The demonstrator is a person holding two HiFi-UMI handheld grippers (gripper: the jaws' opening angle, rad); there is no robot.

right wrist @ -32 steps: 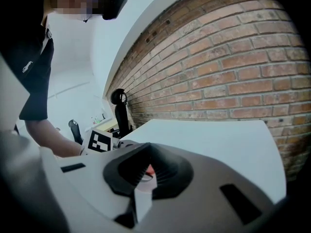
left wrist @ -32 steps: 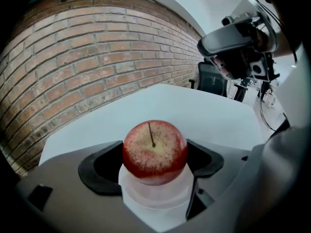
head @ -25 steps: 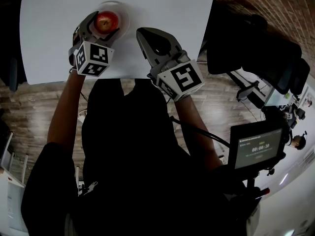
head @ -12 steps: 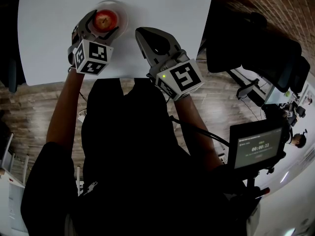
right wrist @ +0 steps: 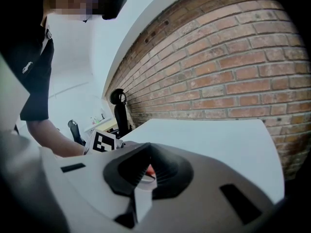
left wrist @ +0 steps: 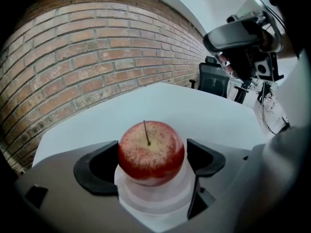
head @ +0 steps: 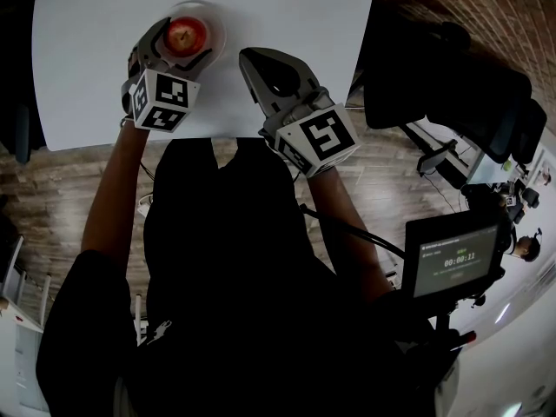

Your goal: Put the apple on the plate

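**Apple down on plate – L gripper letting go**

The apple (left wrist: 151,152) sits stem-up on the small white plate (left wrist: 146,199), on the far left part of the white table (head: 287,16). The left gripper (head: 184,42) has its jaws either side of the apple and they've just been opening. The apple is between them, but the pads look clear of it: there's a visible gap on one side, and the other is close, w/ no sign of squeeze. So it's released, not grasping. The right gripper (head: 254,62) hangs over the near table edge, well apart from the plate, jaws closed together w/ nothing in them.

Task looks basically done; what's left is prob. the pull-away. To do that well:
- keep jaws fully wide, no re-closing
- back out straight along the gripper's own line, or lift clear first; avoid sideways drift, as the nearer pad could nudge the fruit
- go slow: it's round fruit on a shallow plate, so it may roll or the plate may slide if bumped
- R gripper is best left where it is, out of the way
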